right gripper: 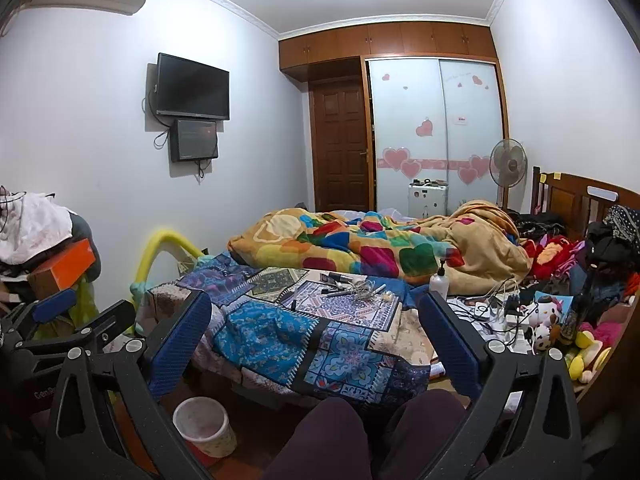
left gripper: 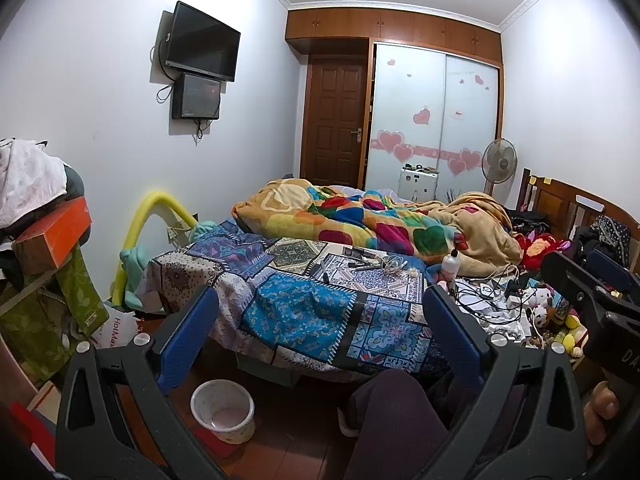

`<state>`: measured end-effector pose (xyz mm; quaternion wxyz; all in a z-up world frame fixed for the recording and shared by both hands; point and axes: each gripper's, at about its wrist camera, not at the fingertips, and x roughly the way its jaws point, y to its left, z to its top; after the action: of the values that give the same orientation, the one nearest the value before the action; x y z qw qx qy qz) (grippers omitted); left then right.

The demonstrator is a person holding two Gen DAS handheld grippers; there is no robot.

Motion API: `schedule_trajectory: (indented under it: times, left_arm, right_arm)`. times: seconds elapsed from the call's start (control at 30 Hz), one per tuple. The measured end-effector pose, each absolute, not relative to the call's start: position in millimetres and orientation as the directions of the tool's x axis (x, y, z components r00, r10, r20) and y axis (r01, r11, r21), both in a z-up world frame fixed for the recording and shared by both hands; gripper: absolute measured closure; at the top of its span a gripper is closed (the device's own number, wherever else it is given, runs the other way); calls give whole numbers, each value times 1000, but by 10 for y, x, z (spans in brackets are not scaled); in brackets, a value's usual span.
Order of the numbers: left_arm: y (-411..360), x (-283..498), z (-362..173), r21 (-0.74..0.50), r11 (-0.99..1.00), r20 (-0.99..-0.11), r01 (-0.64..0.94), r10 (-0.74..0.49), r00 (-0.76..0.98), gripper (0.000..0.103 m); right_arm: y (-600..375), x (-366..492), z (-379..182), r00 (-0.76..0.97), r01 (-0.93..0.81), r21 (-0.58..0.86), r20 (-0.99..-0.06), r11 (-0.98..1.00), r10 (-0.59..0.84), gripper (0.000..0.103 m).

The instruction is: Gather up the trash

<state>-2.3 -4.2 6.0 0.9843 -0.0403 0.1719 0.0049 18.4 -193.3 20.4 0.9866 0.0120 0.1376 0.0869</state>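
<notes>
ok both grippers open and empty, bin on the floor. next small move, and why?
Probably reach the right gripper forward toward the small clutter on the bedspread. Both it and the left gripper hold nothing, the waste bin stands on the floor below, and nothing is within the fingers yet. Which items are trash I cannot tell.

Two handheld grippers, the left gripper (left gripper: 320, 328) and the right gripper (right gripper: 316, 332), each with two blue-padded fingers spread apart. One small bin (right gripper: 204, 426) on the floor below the left finger of each. One bed (right gripper: 320, 332) ahead between the fingers, with one pump bottle (right gripper: 439, 280) beyond the right finger. Two dark wall screens (right gripper: 192, 88) up to the left. One standing fan (right gripper: 507, 162) far right.
</notes>
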Motion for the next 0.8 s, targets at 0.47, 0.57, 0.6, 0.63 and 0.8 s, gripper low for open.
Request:
schedule_trajectory:
  times: [0.47,0.57,0.6,0.63,0.8]
  left_arm:
    - [-64,-28,71,-74,997,-336,-16,-10,942,0]
    - [-80,-25,79,-74,997,-335,-14,-11,942,0]
    - [-93,-25,82,-73,997,-334,-13,-12,942,0]
    - [-119,-38,69,-71,997,-334,-10,-14,942,0]
    - [-143,-39,66,-69,998,-335,-7,-17,942,0]
  right_arm:
    - [-1928,179,218,947,-168,50,-268,985,175,0]
    - [-1929,176,214,947,-168,51,-268,984,176,0]
    - [-1928,179,223,947,-168,52,-268,984,176,0]
    - [-1928,174,209,947,-169,50,-268,984,176,0]
    - [-1909,182,202,948,-166,48,-269,985,173,0]
